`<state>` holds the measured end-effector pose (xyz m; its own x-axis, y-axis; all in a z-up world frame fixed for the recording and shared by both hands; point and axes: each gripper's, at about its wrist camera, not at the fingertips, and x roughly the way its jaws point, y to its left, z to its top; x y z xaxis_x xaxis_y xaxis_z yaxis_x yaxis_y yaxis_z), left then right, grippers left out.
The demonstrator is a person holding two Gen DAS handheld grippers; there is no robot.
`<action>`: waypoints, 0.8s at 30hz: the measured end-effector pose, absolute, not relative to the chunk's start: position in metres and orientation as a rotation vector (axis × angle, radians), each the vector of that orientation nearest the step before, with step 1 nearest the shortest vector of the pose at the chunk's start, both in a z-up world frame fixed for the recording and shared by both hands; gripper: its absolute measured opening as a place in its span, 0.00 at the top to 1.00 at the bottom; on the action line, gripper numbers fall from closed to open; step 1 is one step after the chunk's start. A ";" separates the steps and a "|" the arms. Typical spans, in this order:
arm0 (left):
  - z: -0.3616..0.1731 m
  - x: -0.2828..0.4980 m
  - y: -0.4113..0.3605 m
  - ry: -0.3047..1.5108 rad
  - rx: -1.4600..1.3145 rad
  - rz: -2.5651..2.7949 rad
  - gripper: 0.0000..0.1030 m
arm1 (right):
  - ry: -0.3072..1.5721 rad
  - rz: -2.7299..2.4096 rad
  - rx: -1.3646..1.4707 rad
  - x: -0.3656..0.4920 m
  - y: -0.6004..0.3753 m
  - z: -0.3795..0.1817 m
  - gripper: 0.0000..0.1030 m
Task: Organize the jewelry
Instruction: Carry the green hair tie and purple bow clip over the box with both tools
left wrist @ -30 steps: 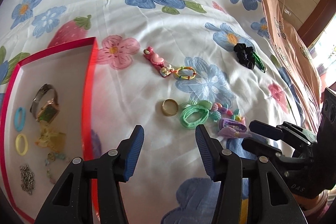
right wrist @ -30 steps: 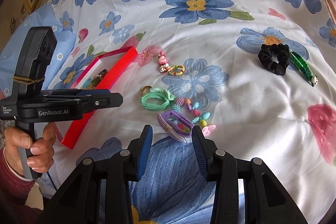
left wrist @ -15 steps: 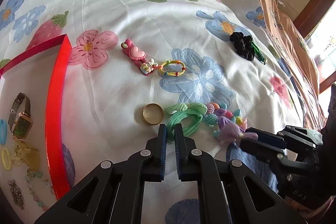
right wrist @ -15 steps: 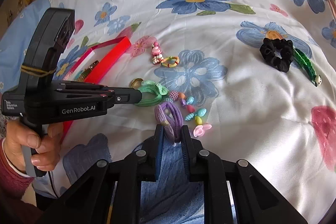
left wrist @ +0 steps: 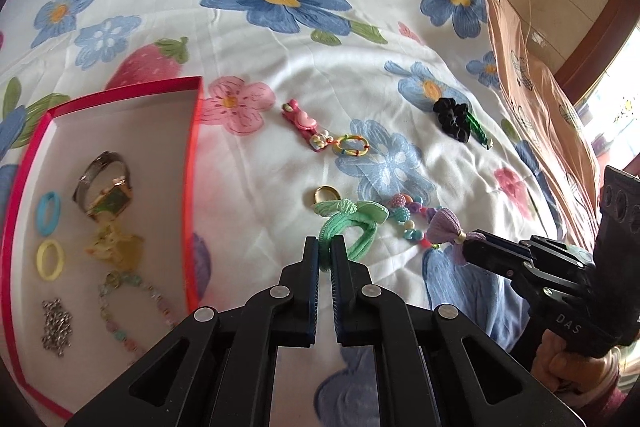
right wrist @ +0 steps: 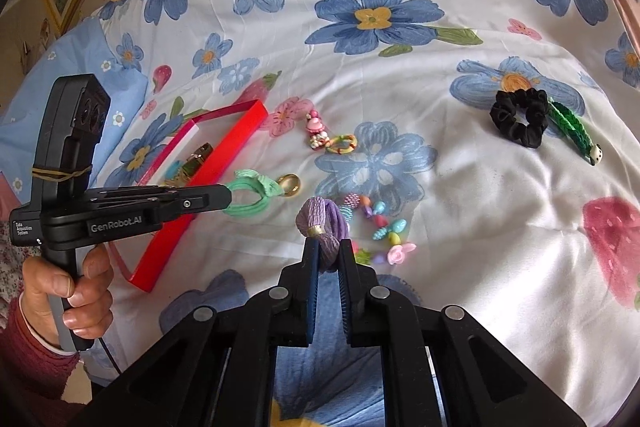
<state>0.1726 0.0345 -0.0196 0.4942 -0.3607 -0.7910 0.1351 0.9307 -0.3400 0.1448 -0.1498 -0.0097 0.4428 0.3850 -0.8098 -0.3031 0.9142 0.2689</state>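
Red tray (left wrist: 192, 163) is sitting at the left on the flowered bedspread (left wrist: 248, 39), already holding a watch (left wrist: 105, 187), two small loop ties, a yellow clip, a bead strand and a chain — your sorting target, judging by the task. Just right of it, you are keeping the left hand-held gripper (left wrist: 325, 247) pinched nearly closed on the rim of the green hair tie (left wrist: 352, 227), whose loop is drooping from the tips; the gold ring (left wrist: 326, 194) is lying just behind it. Further right, the bead bracelet (right wrist: 380, 227) is resting loose on the bed. Your right hand-held gripper (right wrist: 329, 251) is squeezing the purple hair tie (right wrist: 323, 223) between its pads, bunching the fabric upward. Gripping at the edges is probably letting soft elastic lift free of neighbours. Pink clip (left wrist: 302, 123), rainbow ring (left wrist: 351, 145), then black scrunchie (right wrist: 520, 117) and green braided tie (right wrist: 572, 131) are waiting at the far right.
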 end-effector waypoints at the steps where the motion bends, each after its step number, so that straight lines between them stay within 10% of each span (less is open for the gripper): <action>1: -0.017 0.168 0.039 1.006 -0.254 -0.299 0.96 | 1.024 0.435 0.089 0.144 -0.146 -0.008 0.91; 24: 0.013 0.068 0.154 0.923 -0.426 -0.116 0.96 | 1.003 0.635 0.031 0.136 -0.053 0.009 0.91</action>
<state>0.0677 0.1540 0.0133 0.6041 -0.2768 -0.7473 -0.0833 0.9107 -0.4047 0.1359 -0.0528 0.0090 0.3741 0.5097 -0.7748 -0.4819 0.8206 0.3072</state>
